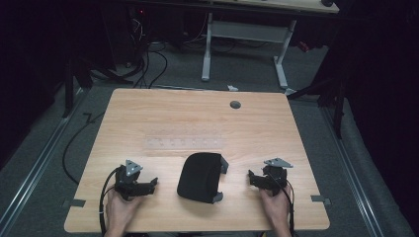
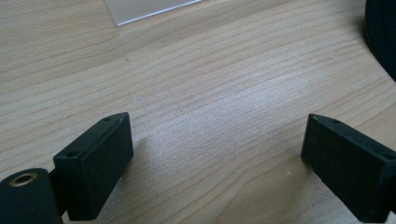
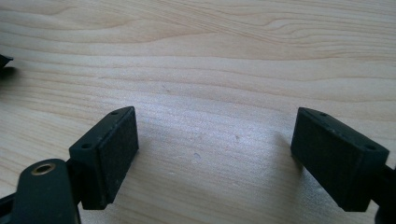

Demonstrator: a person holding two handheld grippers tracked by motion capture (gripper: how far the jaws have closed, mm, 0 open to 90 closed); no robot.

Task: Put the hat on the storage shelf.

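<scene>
Black pad: a curved, cushion-like black object (image 1: 199, 177) lies on the near half of the table, midway between my two grippers, touching neither. Grey tabs show at its right side, one upper, one lower; I can't tell what they are. Its dark rim (image 2: 384, 37) cuts into the top right corner of the left gripper view.

Why it sits there: my guess is that it was centred so either hand can reach it, or both can close in from the sides.

Left gripper: left gripper (image 1: 148, 185) rests low near the table's front edge, left of the pad, pointing toward it. In the left gripper view (image 2: 215, 158) the jaws stand wide apart over bare wood, nothing between them.

Right gripper: right gripper (image 1: 253, 178) mirrors it on the pad's right, near but apart. In the right gripper view (image 3: 215, 154) the jaws are spread wide, empty.

Hands: my left hand (image 1: 118, 210) and right hand (image 1: 276, 206) come in from the near edge, each behind its tool.

Step, as I judge it: start position; the pad is not yet touched. An inward approach from both sides looks the likely next move.

Clear strip: a transparent sheet (image 1: 184, 143) lies flat beyond the pad, well clear of the grippers; its corner (image 2: 144, 8) shows at the top of the left gripper view.

Table: light wood table (image 1: 197, 118), a grey grommet (image 1: 235, 104) near the far edge.
</scene>
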